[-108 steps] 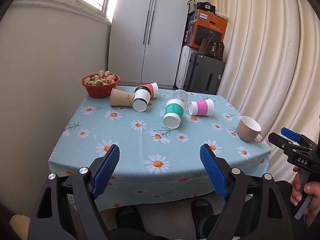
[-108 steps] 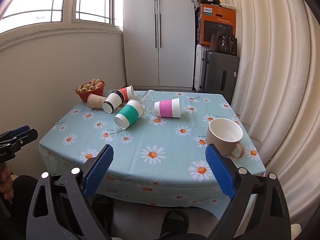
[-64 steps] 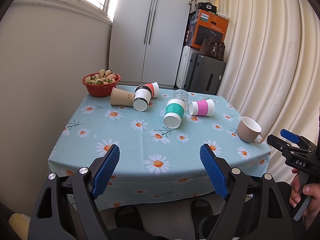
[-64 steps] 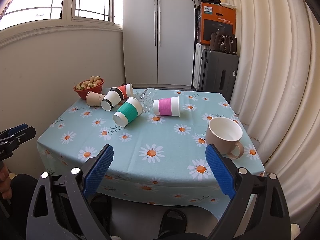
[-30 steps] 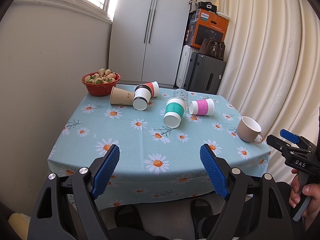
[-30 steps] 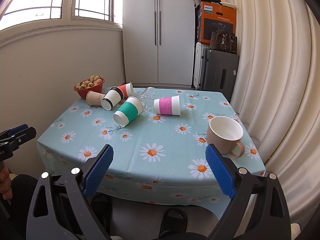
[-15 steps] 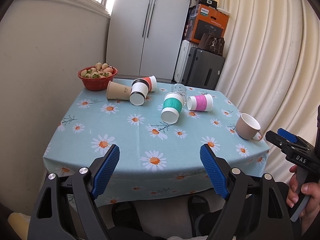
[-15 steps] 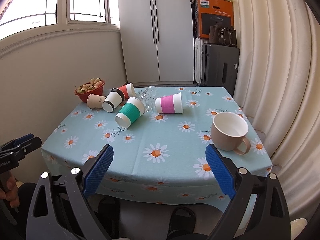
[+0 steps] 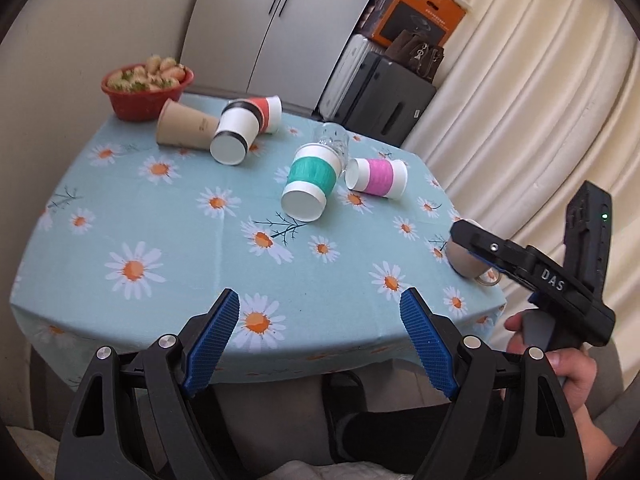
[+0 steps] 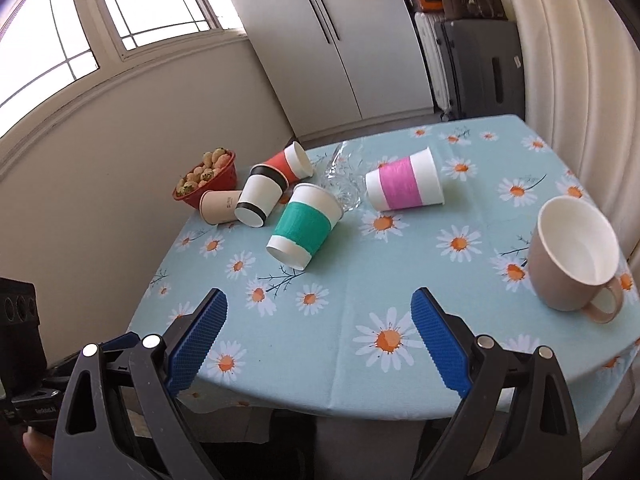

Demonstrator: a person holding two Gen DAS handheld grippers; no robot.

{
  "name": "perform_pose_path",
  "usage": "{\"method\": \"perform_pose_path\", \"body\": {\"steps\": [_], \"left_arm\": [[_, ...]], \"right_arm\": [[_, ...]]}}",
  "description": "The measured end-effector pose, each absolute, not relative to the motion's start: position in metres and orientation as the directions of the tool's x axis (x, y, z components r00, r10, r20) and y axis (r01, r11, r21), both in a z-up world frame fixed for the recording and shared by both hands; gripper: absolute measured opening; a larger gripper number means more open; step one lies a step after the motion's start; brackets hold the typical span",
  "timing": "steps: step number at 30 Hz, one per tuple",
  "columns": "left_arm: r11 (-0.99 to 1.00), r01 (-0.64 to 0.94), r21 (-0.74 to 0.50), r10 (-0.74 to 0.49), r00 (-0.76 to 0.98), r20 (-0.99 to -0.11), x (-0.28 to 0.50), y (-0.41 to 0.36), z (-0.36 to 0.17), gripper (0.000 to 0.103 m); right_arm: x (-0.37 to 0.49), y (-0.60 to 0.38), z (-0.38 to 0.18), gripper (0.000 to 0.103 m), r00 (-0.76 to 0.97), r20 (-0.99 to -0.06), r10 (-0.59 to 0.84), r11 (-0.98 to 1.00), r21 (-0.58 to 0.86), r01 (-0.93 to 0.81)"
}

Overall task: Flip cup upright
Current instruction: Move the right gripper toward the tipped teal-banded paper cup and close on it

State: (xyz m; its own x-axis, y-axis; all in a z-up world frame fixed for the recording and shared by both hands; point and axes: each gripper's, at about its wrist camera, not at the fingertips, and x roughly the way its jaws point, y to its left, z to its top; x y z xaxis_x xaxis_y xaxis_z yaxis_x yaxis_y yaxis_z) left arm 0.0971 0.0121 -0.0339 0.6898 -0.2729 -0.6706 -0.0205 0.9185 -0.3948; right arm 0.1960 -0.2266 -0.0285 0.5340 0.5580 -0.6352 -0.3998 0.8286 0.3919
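Observation:
Several paper cups lie on their sides on the daisy tablecloth (image 9: 168,240): a green-sleeved cup (image 9: 309,185) (image 10: 306,224), a pink-sleeved cup (image 9: 378,178) (image 10: 405,185), a black-banded cup (image 9: 236,132) (image 10: 260,196), a red cup (image 9: 267,108) (image 10: 289,163) and a plain brown cup (image 9: 186,125) (image 10: 218,205). A clear glass (image 9: 331,139) (image 10: 345,178) lies between the green and pink cups. My left gripper (image 9: 320,344) is open and empty over the table's near edge. My right gripper (image 10: 318,340) is open and empty, left of an upright beige mug (image 10: 572,256).
A red bowl of strawberries (image 9: 146,88) (image 10: 208,180) stands at the far left corner. Curtains (image 9: 520,92) hang to the right, suitcases (image 9: 384,96) and a white wardrobe (image 10: 328,40) behind. The right gripper's body shows in the left wrist view (image 9: 536,276).
Both grippers have moved forward and tilted down over the table's near edge. The right gripper now covers part of the mug in the left wrist view. The cups have not moved.

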Motion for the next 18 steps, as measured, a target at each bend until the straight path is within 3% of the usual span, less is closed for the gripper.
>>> {"method": "perform_pose_path", "body": {"steps": [8, 18], "left_arm": [[0.914, -0.028, -0.406, -0.300, 0.627, -0.719, 0.154, 0.033, -0.061, 0.081], [0.756, -0.041, -0.654, -0.514, 0.582, -0.630, 0.205, 0.070, -0.094, 0.081]], "right_arm": [[0.264, -0.212, -0.056, 0.092, 0.378, -0.665, 0.644, 0.764, 0.540, -0.352], [0.337, -0.171, -0.096, 0.092, 0.249, -0.690, 0.680, 0.733, 0.634, -0.244]]}}
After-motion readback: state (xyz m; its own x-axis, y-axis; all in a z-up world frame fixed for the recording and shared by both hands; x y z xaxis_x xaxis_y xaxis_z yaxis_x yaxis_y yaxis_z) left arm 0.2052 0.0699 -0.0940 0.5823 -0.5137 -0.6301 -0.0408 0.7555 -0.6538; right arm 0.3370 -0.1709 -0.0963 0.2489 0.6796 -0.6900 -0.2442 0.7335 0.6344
